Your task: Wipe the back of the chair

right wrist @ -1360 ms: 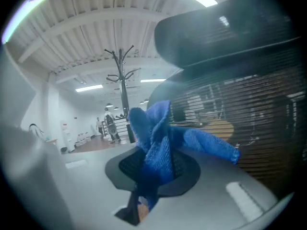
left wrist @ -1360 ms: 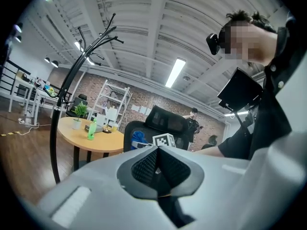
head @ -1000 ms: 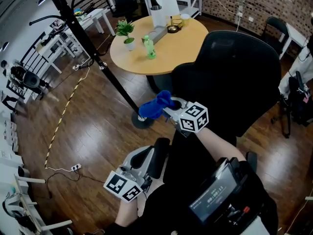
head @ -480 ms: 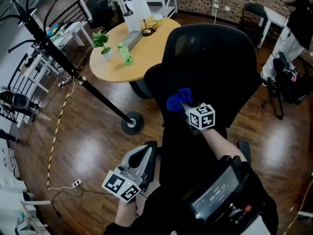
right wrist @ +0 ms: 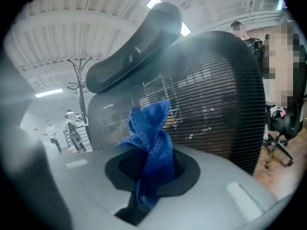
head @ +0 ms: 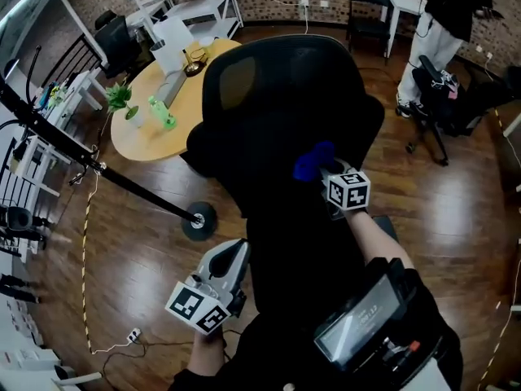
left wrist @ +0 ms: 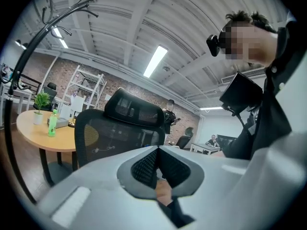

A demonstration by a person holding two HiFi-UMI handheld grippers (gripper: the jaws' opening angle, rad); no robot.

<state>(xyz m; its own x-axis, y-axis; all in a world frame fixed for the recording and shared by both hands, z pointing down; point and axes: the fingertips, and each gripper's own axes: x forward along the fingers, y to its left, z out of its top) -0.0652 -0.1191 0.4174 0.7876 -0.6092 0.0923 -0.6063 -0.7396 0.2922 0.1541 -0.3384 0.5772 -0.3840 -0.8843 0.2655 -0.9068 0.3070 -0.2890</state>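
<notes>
The right tongs (head: 324, 168) pinch the cloth (right wrist: 152, 138) near the chair (head: 277, 88) back (contact unconfirmed); left tongs (left wrist: 158, 169) pressed together, empty, held low. Advised: press cloth flat, run overlapping strokes top to bottom, headrest (right wrist: 139, 42) included.

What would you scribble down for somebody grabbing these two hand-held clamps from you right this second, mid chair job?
Right gripper: shut on the crumpled blue cloth, held close to the back of the black mesh-backed office chair, right of its middle. I can't confirm contact.
Left gripper: shut, empty, held low at the chair's left side, pointing towards it.
Done: the cloth is in hand and brought to the chair back. Nothing shows how much has been wiped.
Left: sweep the cloth across the whole mesh, and probably the headrest too.
</notes>
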